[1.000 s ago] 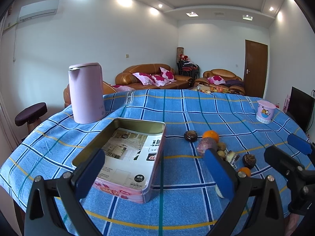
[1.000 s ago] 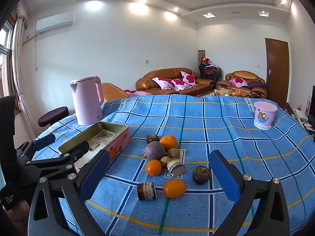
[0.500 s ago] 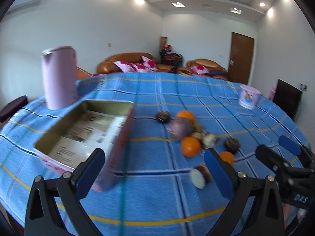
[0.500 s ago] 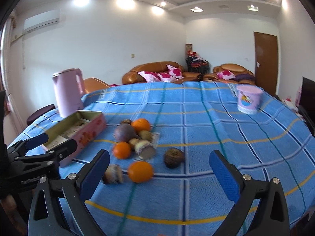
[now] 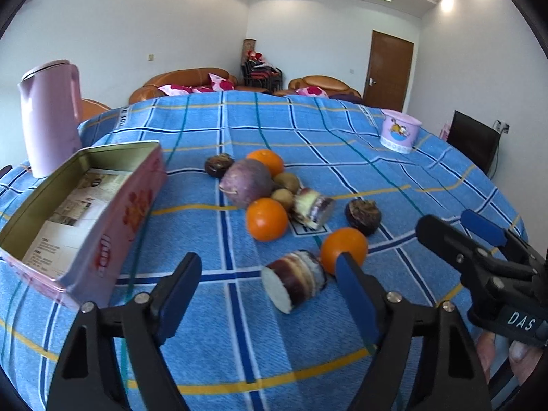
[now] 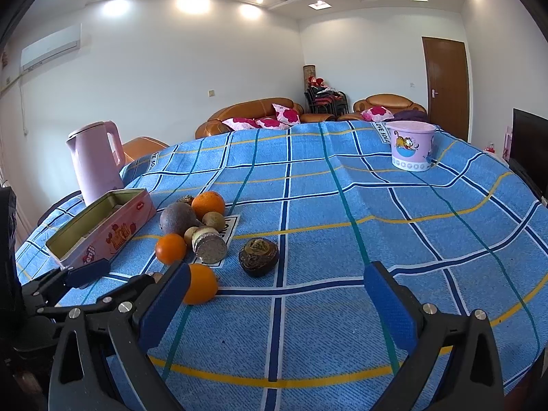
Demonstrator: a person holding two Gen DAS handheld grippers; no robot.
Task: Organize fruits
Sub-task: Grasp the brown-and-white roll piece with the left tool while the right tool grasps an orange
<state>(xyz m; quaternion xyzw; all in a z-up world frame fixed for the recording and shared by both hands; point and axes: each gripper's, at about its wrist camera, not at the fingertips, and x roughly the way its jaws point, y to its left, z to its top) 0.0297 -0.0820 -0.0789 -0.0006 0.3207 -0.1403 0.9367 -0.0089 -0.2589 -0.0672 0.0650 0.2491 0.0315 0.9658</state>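
Two tongs over counter [image 5: 342, 144]: left tongs [image 5: 267, 294] apart, just been closing, cut piece [image 5: 294, 282] between, untouched; right tongs [image 6: 277, 304] apart, empty.

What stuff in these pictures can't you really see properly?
- Cut purple piece: almost hidden in the right wrist view behind that gripper's left finger.
- Nearest orange: partly covered in both views by a blue pad.
- Print on the paper inside the pink tin: too small and blurred, left wrist view.
- Left gripper: cut off by the frame edge in the right wrist view.
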